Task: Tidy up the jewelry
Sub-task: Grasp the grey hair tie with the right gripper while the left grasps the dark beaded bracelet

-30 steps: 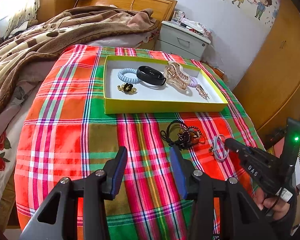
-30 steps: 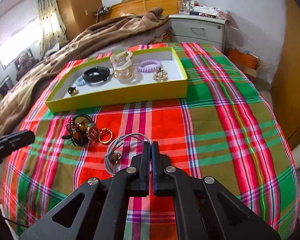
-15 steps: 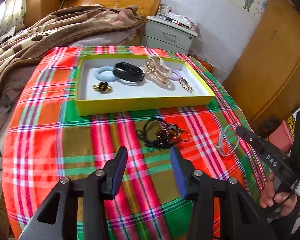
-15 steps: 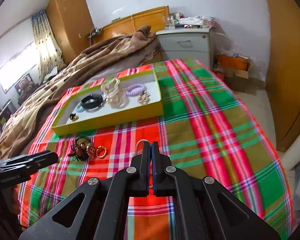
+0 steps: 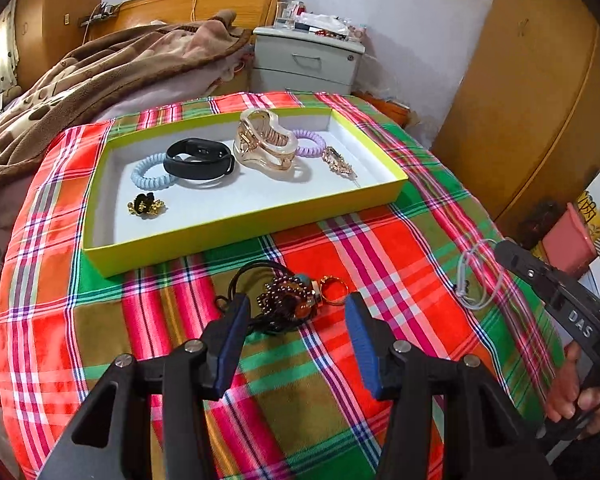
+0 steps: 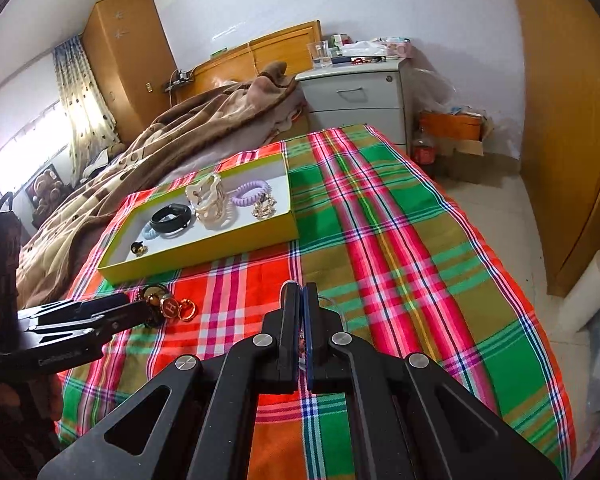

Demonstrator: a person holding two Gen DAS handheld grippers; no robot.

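A yellow tray [image 5: 236, 236] on the plaid cloth holds two spiral hair ties, a black band [image 5: 198, 158], a clear claw clip [image 5: 264, 148] and small gold pieces. In front of it lies a heap of black cords, beads and a gold ring [image 5: 288, 300]. My left gripper [image 5: 295, 304] hovers just over the heap. Its jaws are opening on either side of the heap, and the pads do not press on it. My right gripper [image 6: 302, 292] is shut on a thin grey hair tie [image 5: 476, 276]. The hair tie hangs from the right gripper's tip at the cloth's right side.
A brown blanket [image 5: 100, 76] is piled on the bed behind and to the left of the tray. A grey nightstand [image 5: 308, 60] stands at the back and wooden wardrobe doors [image 5: 540, 80] to the right. The plaid cloth [image 6: 400, 240] lies bare to the right of the tray.
My left gripper has moved in over the jewelry heap and its jaws stand wider. The right gripper has lifted the grey hair tie off the cloth and drawn back to the right.
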